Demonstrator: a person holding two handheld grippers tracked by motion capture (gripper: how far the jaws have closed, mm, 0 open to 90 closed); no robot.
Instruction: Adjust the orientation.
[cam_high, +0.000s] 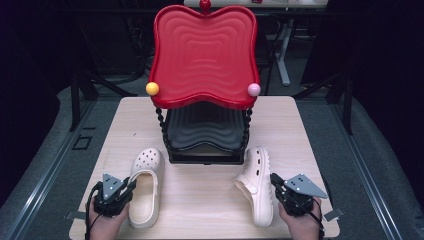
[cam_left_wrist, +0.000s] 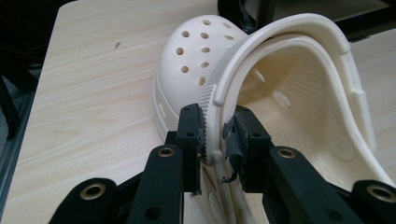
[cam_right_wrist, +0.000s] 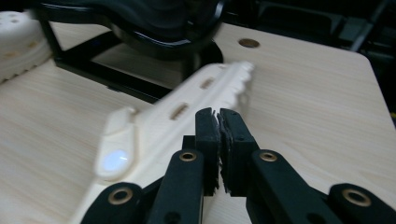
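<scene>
Pale wood-grain table (cam_high: 200, 200) fills the foreground, dark room beyond, and a two-tier rack stands at its far middle: a red wavy tray (cam_high: 204, 55) on top, a black tray (cam_high: 205, 130) beneath. Two cream clogs lie on the near half. The left clog (cam_high: 145, 186) lies sole-down, toe pointing far, its long axis running near to far; the left gripper (cam_left_wrist: 215, 133) has its jaws clamped across the raised heel rim on the clog's left side. The right clog (cam_high: 256, 184) lies tipped on its side, toe also far, just left of the right gripper (cam_right_wrist: 219, 140), whose jaws are pressed together with nothing between them. That clog sits beside and left of the closed jaws, so the right hand would need to open and shift left to take it.
</scene>
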